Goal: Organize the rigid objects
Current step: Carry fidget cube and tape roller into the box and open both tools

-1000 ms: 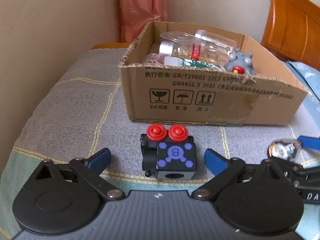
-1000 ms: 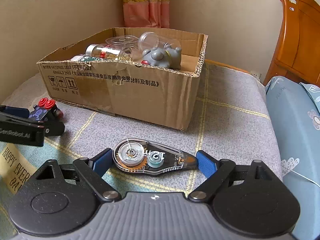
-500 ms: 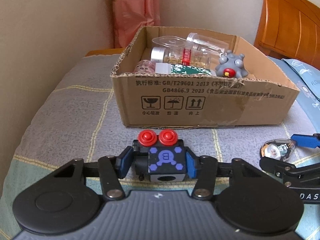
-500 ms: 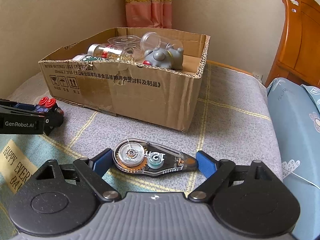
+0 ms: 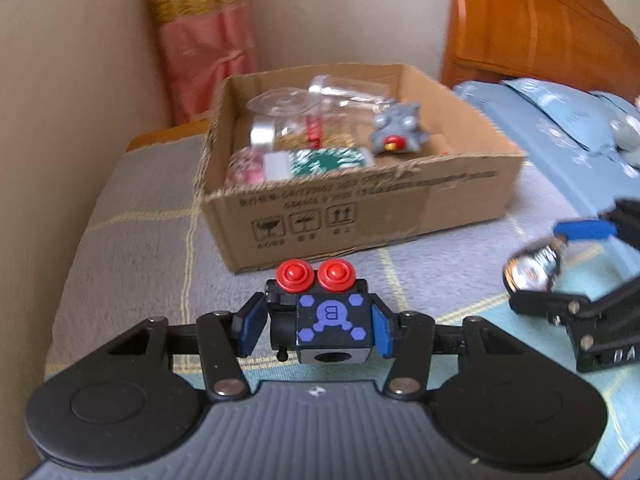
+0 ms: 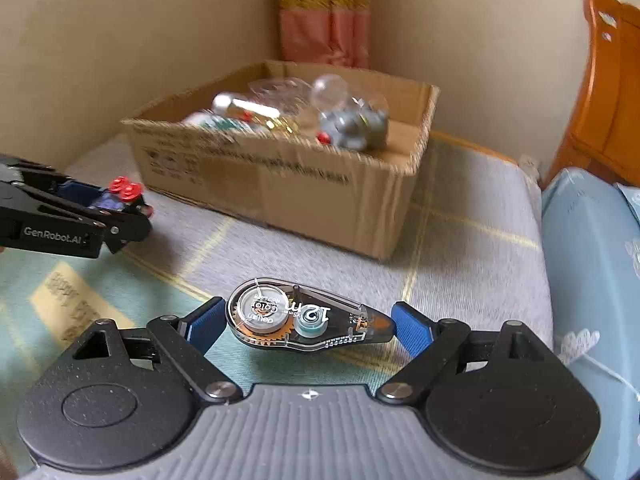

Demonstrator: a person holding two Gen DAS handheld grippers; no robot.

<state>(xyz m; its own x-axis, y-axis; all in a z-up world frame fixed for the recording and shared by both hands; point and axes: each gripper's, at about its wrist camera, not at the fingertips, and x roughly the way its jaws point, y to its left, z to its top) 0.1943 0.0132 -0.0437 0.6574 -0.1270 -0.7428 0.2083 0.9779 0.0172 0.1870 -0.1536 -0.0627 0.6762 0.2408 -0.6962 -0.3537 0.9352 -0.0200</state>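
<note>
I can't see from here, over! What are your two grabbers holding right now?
Left gripper shut on black cube toy. Right gripper shut on correction tape dispenser. Both lifted off the blanket. Cardboard box ahead, path clear.

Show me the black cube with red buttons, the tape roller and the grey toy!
black cube (image 5: 331,324), left wrist view, purple-marked top face.
tape roller (image 6: 304,316), right wrist view, clear casing.
grey toy (image 5: 396,128), left wrist view, its body.

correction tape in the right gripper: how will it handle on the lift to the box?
The correction tape looks like a rigid clear shell, so it probably won't flex. The right gripper spans it end to end; its tapered nose gives the pad little contact, so it may pivot or slip. Likely light; smooth plastic could be slippery.
</note>
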